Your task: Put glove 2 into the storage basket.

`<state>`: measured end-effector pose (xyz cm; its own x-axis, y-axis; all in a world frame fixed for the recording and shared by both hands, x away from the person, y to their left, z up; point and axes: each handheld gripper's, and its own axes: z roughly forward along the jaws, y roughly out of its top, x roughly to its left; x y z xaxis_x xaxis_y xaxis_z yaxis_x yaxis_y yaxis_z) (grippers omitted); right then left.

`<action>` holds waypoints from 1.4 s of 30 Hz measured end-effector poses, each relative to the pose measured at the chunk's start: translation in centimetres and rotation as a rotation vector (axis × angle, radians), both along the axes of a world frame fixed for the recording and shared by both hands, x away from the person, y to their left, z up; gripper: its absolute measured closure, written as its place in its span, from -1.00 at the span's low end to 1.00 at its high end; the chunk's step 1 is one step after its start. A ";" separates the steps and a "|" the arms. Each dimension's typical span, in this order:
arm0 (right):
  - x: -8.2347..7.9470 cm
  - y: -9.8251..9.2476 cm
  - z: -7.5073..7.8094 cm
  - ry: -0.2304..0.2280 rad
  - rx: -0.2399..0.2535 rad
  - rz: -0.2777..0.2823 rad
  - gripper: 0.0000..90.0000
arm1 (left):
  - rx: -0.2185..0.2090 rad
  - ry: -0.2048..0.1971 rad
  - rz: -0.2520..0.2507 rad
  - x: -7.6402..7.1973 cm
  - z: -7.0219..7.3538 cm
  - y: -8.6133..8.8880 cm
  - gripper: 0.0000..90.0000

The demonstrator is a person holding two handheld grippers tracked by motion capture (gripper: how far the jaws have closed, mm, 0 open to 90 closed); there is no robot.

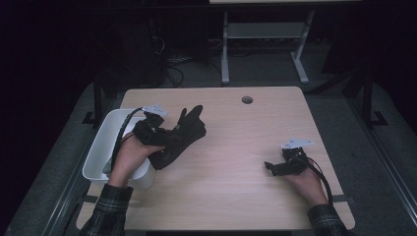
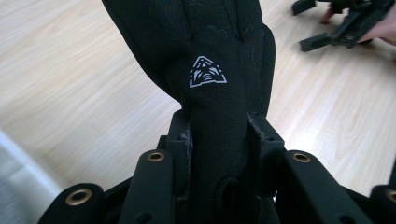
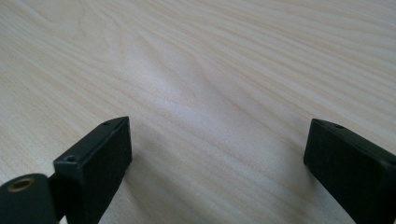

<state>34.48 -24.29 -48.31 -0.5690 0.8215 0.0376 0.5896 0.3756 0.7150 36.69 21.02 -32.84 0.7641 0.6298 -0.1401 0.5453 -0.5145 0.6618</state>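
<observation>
A black glove with a small white triangular logo hangs over the left part of the wooden table. My left gripper is shut on the glove's wrist end, and its two black jaws press the fabric from both sides, the glove's fingers pointing away from the jaws. My right gripper rests low over the table at the right, open, with bare wood between its fingertips. The left gripper view also catches that right gripper far off, at the top right.
A white tub stands at the table's left edge, partly under my left forearm. A round cable hole sits near the far edge. Beyond the table are a dark floor and a white desk frame.
</observation>
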 end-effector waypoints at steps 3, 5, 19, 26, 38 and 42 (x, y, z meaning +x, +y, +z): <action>0.0 0.0 0.0 0.000 0.000 0.000 -0.83 | -0.002 -0.003 0.032 0.1 0.2 1.1 0.47; 0.0 0.0 0.0 0.000 0.000 0.000 -0.83 | -0.009 -0.004 0.054 0.1 0.2 1.7 0.47; 0.0 0.0 0.0 0.000 0.000 0.000 -0.83 | 0.009 -0.018 0.213 0.3 0.6 7.6 0.47; 0.0 0.0 0.0 0.001 -0.001 0.000 -0.83 | 0.032 0.002 0.284 0.6 -0.2 10.1 0.47; 0.0 0.0 0.0 0.003 -0.001 0.000 -0.83 | 0.055 0.055 0.382 1.1 -2.2 12.8 0.46; 0.0 0.0 0.0 0.003 0.000 0.000 -0.83 | 0.040 0.082 0.382 1.4 -3.0 13.3 0.45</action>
